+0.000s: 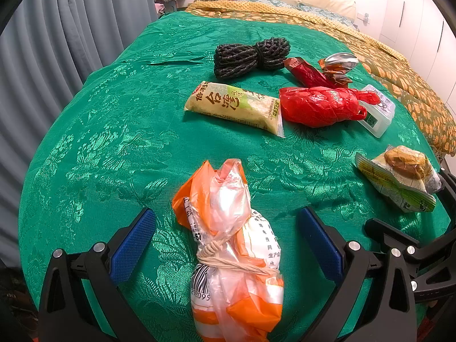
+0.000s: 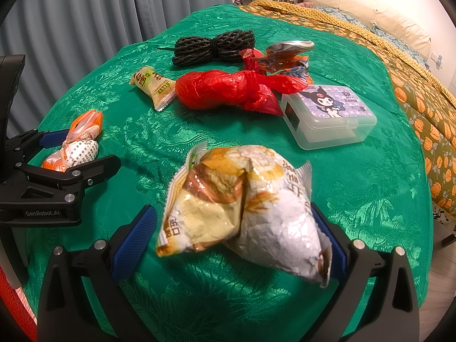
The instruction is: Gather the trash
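An orange-and-white plastic bag (image 1: 233,245) tied with string lies on the green cloth (image 1: 99,148) between the blue pads of my left gripper (image 1: 228,245), which stands open around it. In the right wrist view the same bag (image 2: 77,148) shows inside the left gripper (image 2: 75,154). A crumpled yellow-and-silver snack bag (image 2: 242,208) lies between the fingers of my right gripper (image 2: 232,239), which is open. It leans against the right finger and hides most of that pad. From the left wrist, this snack bag (image 1: 399,176) sits at the right edge.
Farther back lie a black rope bundle (image 1: 250,55), a yellow-green snack packet (image 1: 233,107), a knotted red plastic bag (image 1: 322,105), a red wrapper (image 1: 307,71), a crushed can (image 1: 339,62) and a clear lidded box (image 2: 327,116). A grey curtain (image 1: 42,57) hangs left; a bed (image 2: 413,85) lies right.
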Demonstrator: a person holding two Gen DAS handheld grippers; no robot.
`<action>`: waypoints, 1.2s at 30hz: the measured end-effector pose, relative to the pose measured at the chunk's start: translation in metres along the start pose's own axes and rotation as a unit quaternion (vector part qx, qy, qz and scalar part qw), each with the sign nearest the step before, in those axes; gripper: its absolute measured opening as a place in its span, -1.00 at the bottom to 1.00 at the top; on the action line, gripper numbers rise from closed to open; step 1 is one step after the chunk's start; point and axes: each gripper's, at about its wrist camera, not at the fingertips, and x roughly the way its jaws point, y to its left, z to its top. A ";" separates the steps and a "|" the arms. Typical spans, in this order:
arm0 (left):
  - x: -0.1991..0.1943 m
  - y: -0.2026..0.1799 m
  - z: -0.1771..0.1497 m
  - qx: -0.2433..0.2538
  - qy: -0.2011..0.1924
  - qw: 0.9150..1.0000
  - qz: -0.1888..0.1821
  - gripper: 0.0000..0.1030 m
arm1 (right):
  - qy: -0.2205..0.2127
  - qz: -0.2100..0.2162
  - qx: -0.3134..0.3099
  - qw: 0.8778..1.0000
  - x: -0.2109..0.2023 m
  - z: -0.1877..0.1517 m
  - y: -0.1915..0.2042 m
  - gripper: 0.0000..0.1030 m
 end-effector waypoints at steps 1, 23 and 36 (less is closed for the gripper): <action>0.000 0.000 0.000 0.000 0.000 1.000 0.000 0.92 | 0.000 0.000 0.000 1.000 0.000 0.000 0.000 0.92; 0.000 0.001 0.000 0.000 0.000 1.000 0.000 0.92 | -0.009 0.027 0.017 0.999 -0.005 -0.001 -0.008 0.92; 0.000 0.001 0.000 0.000 0.000 1.000 0.000 0.92 | -0.003 0.113 0.088 0.990 -0.028 -0.002 -0.039 0.91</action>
